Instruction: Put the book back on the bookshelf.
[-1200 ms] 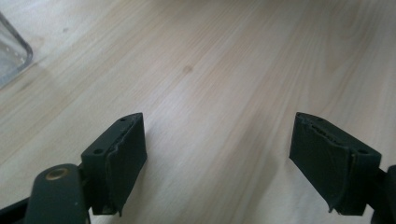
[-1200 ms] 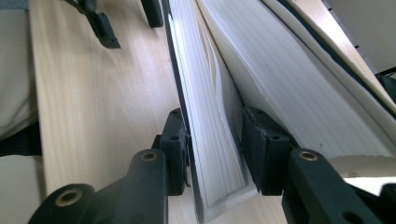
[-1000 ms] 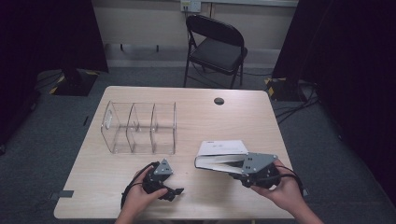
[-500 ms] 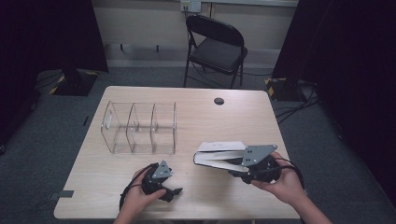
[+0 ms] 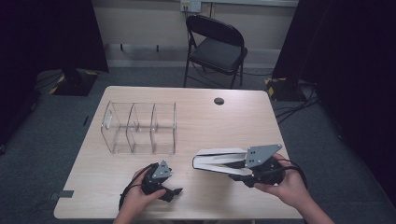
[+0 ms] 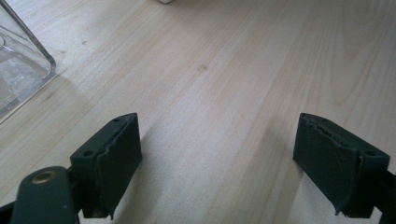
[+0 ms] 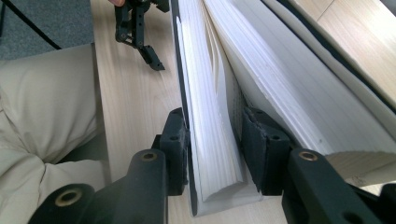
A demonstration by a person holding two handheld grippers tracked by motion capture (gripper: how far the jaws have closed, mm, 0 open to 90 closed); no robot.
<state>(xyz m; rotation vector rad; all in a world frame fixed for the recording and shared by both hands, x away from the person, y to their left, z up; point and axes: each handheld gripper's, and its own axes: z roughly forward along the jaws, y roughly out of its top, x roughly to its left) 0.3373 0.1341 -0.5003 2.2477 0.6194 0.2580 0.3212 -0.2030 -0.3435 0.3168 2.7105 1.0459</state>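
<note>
The right gripper (image 7: 212, 147) clamps a sheaf of pages of the thick white-paged, dark-covered book (image 5: 219, 158), lower right of the high view. The left gripper (image 6: 224, 168) rests spread and empty on the pale wooden table (image 5: 196, 116). A sound lift probably means gripping both covers, keeping the book from fanning before the clear plastic divided organizer (image 5: 140, 126).

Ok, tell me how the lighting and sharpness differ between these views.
High view: dim, room edges black, table evenly lit. Left gripper view: bright, wood grain sharp, soft shadows beside the left gripper. Right gripper view: book pages glare white.
</note>
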